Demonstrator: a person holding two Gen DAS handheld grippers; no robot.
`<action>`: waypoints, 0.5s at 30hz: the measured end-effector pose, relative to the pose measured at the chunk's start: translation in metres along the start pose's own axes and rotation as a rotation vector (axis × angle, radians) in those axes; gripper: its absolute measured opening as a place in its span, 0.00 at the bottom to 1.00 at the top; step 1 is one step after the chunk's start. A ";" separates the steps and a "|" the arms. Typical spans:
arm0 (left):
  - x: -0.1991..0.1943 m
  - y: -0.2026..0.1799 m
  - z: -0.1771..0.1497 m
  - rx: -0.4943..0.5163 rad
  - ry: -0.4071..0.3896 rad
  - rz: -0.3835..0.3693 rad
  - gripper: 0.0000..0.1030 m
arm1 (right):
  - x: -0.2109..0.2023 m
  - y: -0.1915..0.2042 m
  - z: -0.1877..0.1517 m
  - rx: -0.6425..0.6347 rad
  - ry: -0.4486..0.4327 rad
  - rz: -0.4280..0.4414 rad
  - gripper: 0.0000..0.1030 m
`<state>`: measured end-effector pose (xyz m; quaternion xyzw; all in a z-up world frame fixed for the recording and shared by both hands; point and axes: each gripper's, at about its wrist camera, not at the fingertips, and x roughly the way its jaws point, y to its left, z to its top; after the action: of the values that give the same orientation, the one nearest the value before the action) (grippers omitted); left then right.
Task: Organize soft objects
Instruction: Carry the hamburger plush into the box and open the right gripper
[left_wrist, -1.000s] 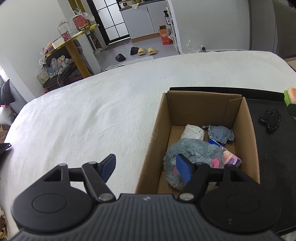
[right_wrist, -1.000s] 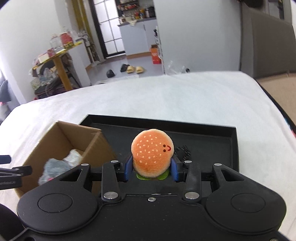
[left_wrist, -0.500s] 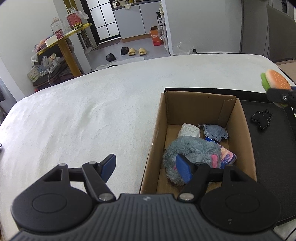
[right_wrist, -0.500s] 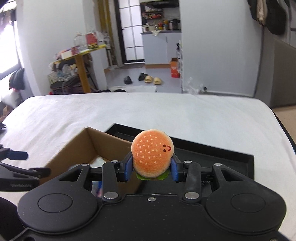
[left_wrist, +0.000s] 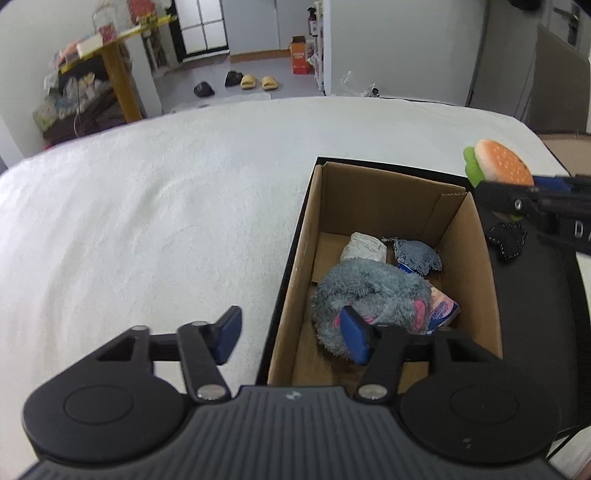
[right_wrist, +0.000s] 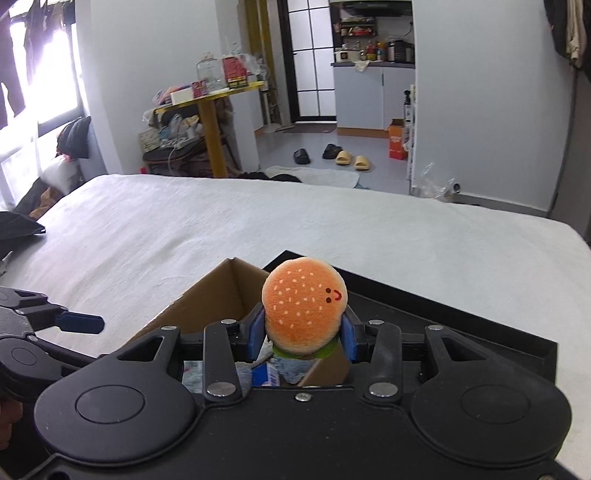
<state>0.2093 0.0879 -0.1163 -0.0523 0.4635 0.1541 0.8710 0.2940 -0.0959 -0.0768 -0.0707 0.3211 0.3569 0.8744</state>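
Observation:
My right gripper (right_wrist: 303, 332) is shut on an orange burger plush (right_wrist: 303, 306) with a green rim, held in the air over the far right corner of the open cardboard box (right_wrist: 221, 295). The left wrist view shows the burger plush (left_wrist: 498, 166) above the box's (left_wrist: 373, 192) right side. Inside lie a grey furry plush (left_wrist: 369, 291), a white cloth (left_wrist: 364, 247), a blue denim piece (left_wrist: 417, 254) and a pink-blue packet (left_wrist: 443, 308). My left gripper (left_wrist: 291, 336) hovers at the box's near left wall, its jaws closing with no pad touching anything.
The box stands on a black tray (left_wrist: 535, 295) on a white bed (left_wrist: 147, 221). A black beaded item (left_wrist: 508, 240) lies on the tray right of the box. Beyond the bed are a yellow table (right_wrist: 210, 110), slippers and a kitchen doorway.
The right gripper has carried the burger plush up and left, from over the tray to over the box's corner. The left gripper's jaws have narrowed and it has shifted slightly.

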 end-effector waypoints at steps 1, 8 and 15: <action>0.002 0.002 0.000 -0.012 0.010 -0.010 0.39 | 0.002 0.003 0.001 -0.001 0.003 0.005 0.39; 0.013 0.007 -0.001 -0.035 0.047 -0.026 0.15 | 0.013 0.018 -0.001 -0.033 0.028 0.026 0.40; 0.010 0.013 0.001 -0.032 0.064 -0.057 0.08 | 0.030 0.034 0.001 -0.061 0.056 0.061 0.40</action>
<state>0.2112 0.1028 -0.1234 -0.0841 0.4868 0.1350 0.8589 0.2877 -0.0533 -0.0905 -0.0973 0.3364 0.3907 0.8513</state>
